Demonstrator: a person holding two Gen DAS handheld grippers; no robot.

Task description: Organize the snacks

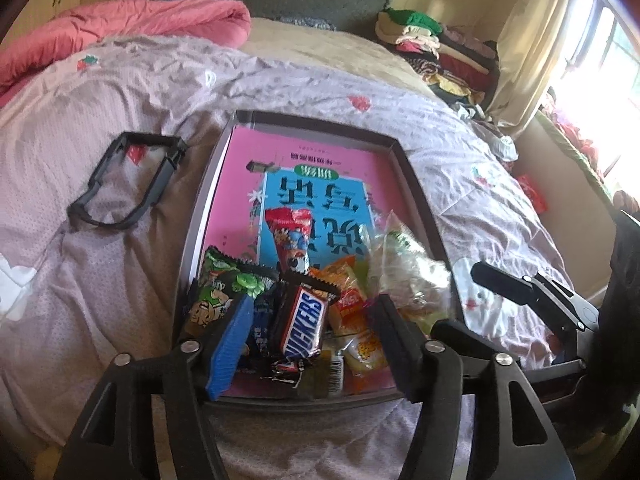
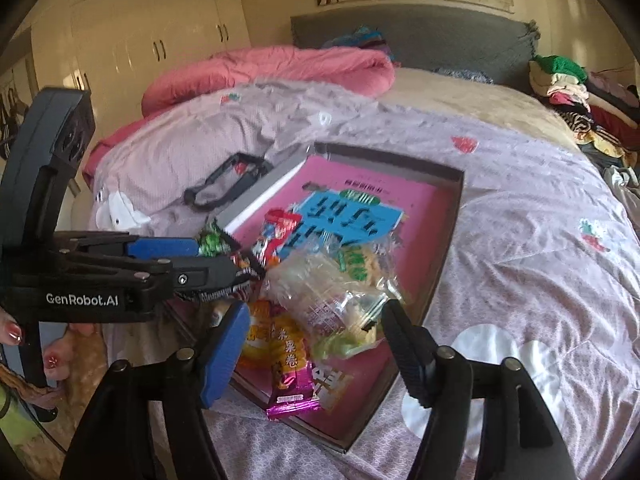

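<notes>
A shallow grey box (image 1: 416, 184) with a pink printed bottom lies on the bed and holds a pile of snacks at its near end. My left gripper (image 1: 314, 308) is open, its fingers straddling a Snickers bar (image 1: 304, 326) without touching it. A green packet (image 1: 218, 284), a red cone wrapper (image 1: 290, 232), orange packets (image 1: 352, 304) and a clear bag (image 1: 408, 272) lie around it. My right gripper (image 2: 316, 316) is open above the clear bag (image 2: 332, 284) and the orange packets (image 2: 280, 344). The left gripper (image 2: 224, 260) shows at the left of the right wrist view.
A black plastic frame (image 1: 128, 180) lies on the lilac quilt (image 1: 100, 280) left of the box. A pink duvet (image 1: 132, 28) and a pile of clothes (image 1: 436, 52) sit at the head of the bed. White wardrobes (image 2: 152, 32) stand beyond.
</notes>
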